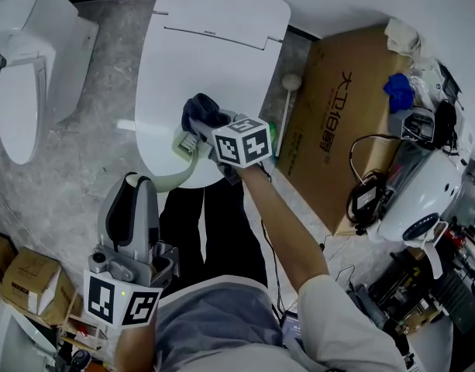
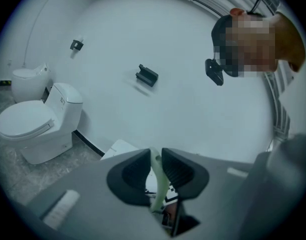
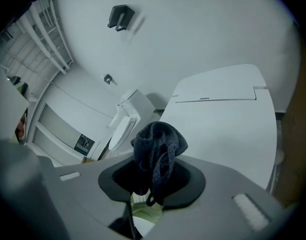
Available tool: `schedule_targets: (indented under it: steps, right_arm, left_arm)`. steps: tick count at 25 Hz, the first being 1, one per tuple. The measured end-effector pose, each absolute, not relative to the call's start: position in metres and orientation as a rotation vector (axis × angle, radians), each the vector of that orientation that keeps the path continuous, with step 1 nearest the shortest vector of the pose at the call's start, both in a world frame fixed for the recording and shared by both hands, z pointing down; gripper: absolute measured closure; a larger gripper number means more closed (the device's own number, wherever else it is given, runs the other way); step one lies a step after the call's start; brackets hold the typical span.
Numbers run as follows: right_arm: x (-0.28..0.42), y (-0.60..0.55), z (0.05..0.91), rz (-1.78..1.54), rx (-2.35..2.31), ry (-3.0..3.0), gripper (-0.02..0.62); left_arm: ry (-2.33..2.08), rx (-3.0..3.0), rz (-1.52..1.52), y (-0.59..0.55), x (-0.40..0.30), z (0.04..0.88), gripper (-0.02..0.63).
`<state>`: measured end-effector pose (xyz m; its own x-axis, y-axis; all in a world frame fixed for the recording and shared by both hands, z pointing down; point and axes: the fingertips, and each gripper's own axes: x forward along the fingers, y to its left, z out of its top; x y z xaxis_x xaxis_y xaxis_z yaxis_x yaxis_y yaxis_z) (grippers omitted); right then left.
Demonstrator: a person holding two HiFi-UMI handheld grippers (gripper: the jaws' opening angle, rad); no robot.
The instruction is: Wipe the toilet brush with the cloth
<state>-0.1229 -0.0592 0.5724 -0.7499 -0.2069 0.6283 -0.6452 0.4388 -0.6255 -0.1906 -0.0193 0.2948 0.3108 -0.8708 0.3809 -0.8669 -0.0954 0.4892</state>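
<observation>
The toilet brush has a pale green curved handle [image 1: 173, 180] and a bristled head [image 1: 186, 140], held over the closed white toilet lid [image 1: 214, 45]. My left gripper [image 1: 140, 186] at the lower left is shut on the handle's end; the green handle [image 2: 156, 176] runs between its jaws in the left gripper view. My right gripper [image 1: 211, 132] is shut on a dark blue cloth [image 1: 203, 111], bunched against the brush head. In the right gripper view the cloth [image 3: 157, 149] bulges out of the shut jaws, with the brush head [image 3: 143, 207] just beneath it.
A second white toilet [image 1: 24, 76] stands at the left. A large cardboard box [image 1: 338, 122] lies right of the toilet, with a white-knobbed stick [image 1: 290, 84] beside it. Cables and a white device [image 1: 423, 196] crowd the right. Small cartons [image 1: 28, 281] sit at the lower left.
</observation>
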Motion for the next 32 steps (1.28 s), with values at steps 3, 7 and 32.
schedule_targets:
  steps: [3,7,32]
  right_arm:
    - [-0.124,-0.062,0.576,1.296,0.729,-2.221,0.487]
    - [-0.128,-0.063,0.586,1.353,0.734,-2.199,0.488]
    - [-0.124,-0.067,0.624,1.575,0.797,-2.103,0.486]
  left_arm:
    - [-1.538,1.934,-0.014,-0.018,-0.193,0.294,0.606]
    - [-1.546,1.933,-0.011,-0.015,-0.196,0.295,0.606]
    - [-1.534,1.950,-0.027,-0.018,-0.194,0.297,0.606]
